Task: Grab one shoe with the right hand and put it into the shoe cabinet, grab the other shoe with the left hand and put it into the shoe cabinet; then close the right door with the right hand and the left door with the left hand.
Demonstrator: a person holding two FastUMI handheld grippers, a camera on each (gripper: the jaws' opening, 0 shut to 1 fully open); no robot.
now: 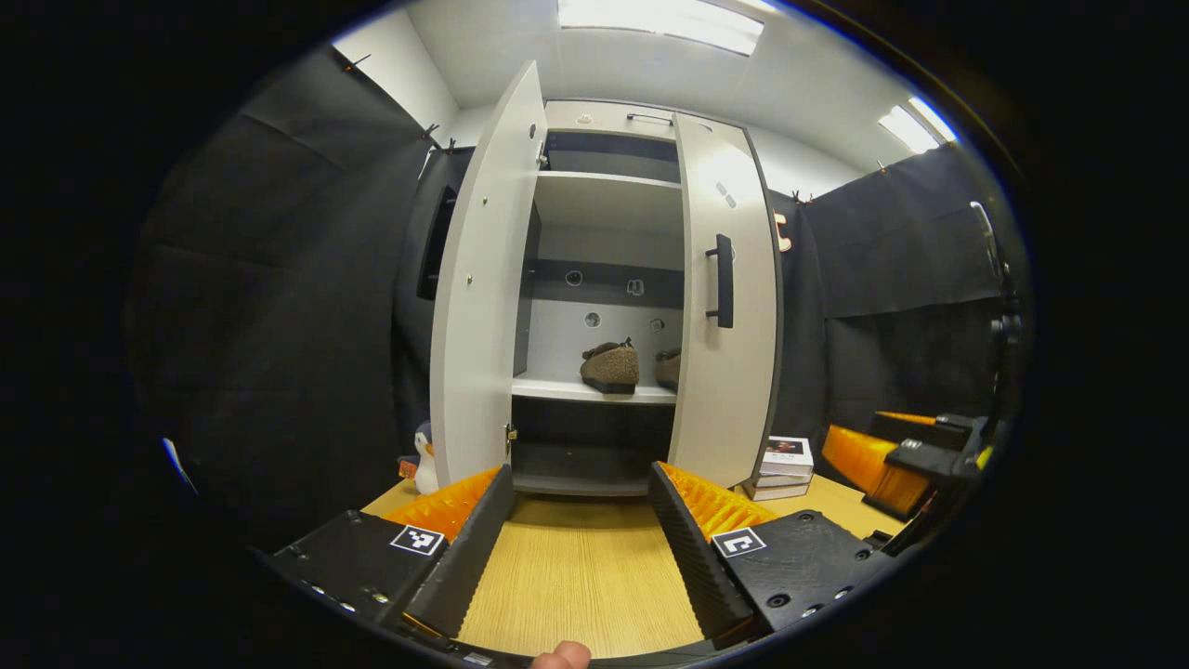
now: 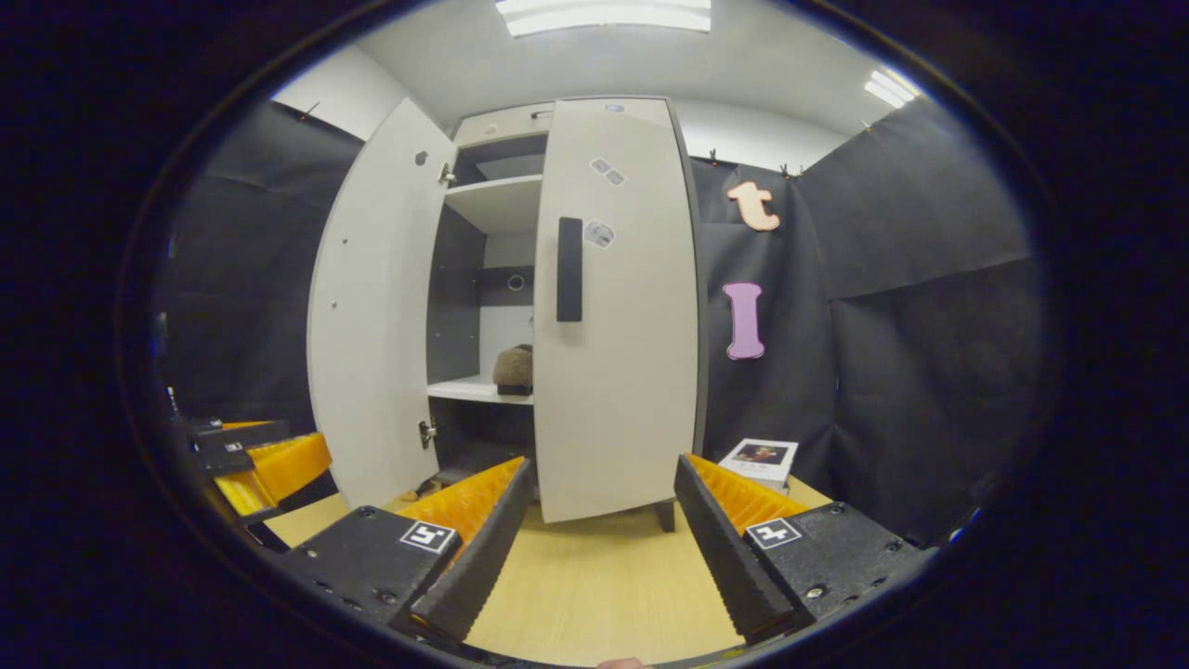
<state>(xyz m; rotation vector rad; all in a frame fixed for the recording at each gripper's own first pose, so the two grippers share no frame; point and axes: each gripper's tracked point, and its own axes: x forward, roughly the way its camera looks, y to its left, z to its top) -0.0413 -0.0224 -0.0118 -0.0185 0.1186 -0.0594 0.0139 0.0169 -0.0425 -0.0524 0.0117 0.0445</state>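
1. Nearest the lens in the left gripper view, the left gripper is spread wide and holds nothing, poised over the bare wooden worktop. A fingertip shows at the bottom edge of that view.
2. The right gripper is likewise released and empty, hanging over the same worktop just short of the right door.
3. Both shoes already sit in the shoe cabinet, on the shelf straight ahead of the left gripper: one brown shoe in full sight, the other shoe beside it to the right.
4. The step in hand looks to be closing the doors. The right door stands close ahead of the right gripper and seems nearly shut. A flat push on the panel near its black handle, well away from the hinge side, should finish it.
5. The left door swings wide open, ahead and to the left of the left gripper. That gripper should go round to the door's outer face and sweep it in.
6. Hard to make out: the second shoe is half hidden behind the right door's edge. Whether that door is fully home I cannot tell. A small penguin toy and a stack of books flank the cabinet foot.
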